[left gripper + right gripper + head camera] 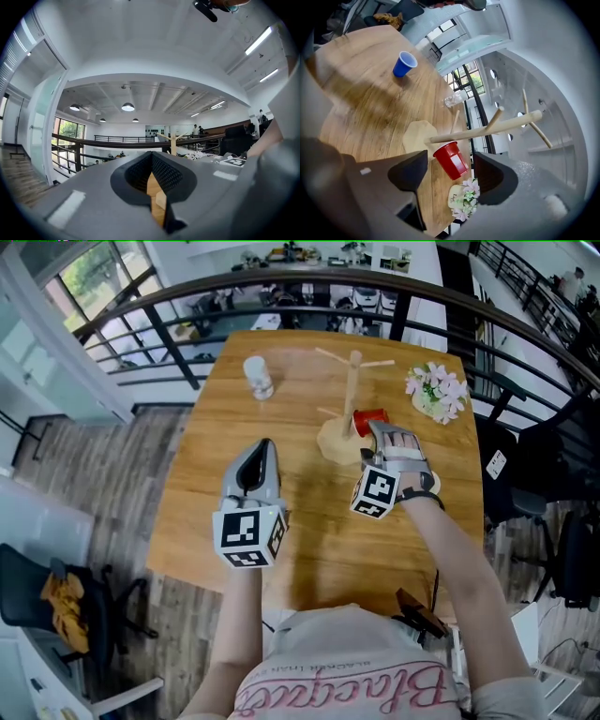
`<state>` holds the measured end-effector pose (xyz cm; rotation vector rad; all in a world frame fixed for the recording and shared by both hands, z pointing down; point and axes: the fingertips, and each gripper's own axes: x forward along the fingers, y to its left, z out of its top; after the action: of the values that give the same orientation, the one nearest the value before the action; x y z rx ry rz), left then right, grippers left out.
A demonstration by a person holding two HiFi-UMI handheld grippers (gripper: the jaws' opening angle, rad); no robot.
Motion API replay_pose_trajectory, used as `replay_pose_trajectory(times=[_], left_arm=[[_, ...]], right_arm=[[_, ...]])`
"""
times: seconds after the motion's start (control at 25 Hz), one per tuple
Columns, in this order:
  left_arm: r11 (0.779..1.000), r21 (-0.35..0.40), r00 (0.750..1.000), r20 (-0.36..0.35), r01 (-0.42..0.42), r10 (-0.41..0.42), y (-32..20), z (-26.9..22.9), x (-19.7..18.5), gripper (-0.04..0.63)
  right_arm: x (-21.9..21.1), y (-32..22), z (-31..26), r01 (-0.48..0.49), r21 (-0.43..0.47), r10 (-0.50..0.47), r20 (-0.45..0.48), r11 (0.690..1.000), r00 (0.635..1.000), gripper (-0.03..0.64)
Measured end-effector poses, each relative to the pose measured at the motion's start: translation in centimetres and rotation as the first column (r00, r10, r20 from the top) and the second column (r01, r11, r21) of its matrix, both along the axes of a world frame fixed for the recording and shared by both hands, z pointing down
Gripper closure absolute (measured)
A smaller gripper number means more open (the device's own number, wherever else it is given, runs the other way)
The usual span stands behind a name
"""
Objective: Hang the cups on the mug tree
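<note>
- Currently our left gripper [257,463] hovers over the wooden worktop [225,418], jaws fully closed on nothing; best parked there.
- Red plastic cup [451,160] seems hung on the pale wooden mug tree [352,390].
- Our right gripper [382,439] gapes wide around the cup, touching nothing; we should back straight out.

Pale matt wood mug tree [353,390], glossy red plastic cup [451,160], smooth, perhaps lacquered, wooden table [225,427]
</note>
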<state>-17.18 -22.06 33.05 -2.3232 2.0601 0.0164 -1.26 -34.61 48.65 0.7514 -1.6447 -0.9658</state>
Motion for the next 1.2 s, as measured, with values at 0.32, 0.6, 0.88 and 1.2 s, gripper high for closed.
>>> replay_pose_trajectory(times=[0.32,0.6,0.88,1.2], left_arm=[[0.998,0.032,0.999,0.017,-0.045,0.045,0.8,-1.3,1.9,0.581],[0.996,0.044,0.996,0.027,-0.082,0.080,1.3,-1.7,3.4,0.582],[0.993,0.049,0.995,0.019,-0.103,0.102,1.2,-1.9,4.4,0.581],[0.990,0.049,0.991,0.012,-0.134,0.133,0.9,-1.8,6.3,0.583]], right_arm=[[2.1,2.1,-3.2,-0.119,-0.039,0.125,0.269,0.992,0.955,0.310],[5.0,3.9,-5.7,-0.208,-0.098,0.229,0.501,0.973,0.835,0.311],[8.5,5.4,-7.6,-0.253,-0.184,0.304,0.735,0.950,0.606,0.313],[11.7,7.2,-8.3,-0.136,-0.270,0.298,0.913,0.953,0.278,0.314]])
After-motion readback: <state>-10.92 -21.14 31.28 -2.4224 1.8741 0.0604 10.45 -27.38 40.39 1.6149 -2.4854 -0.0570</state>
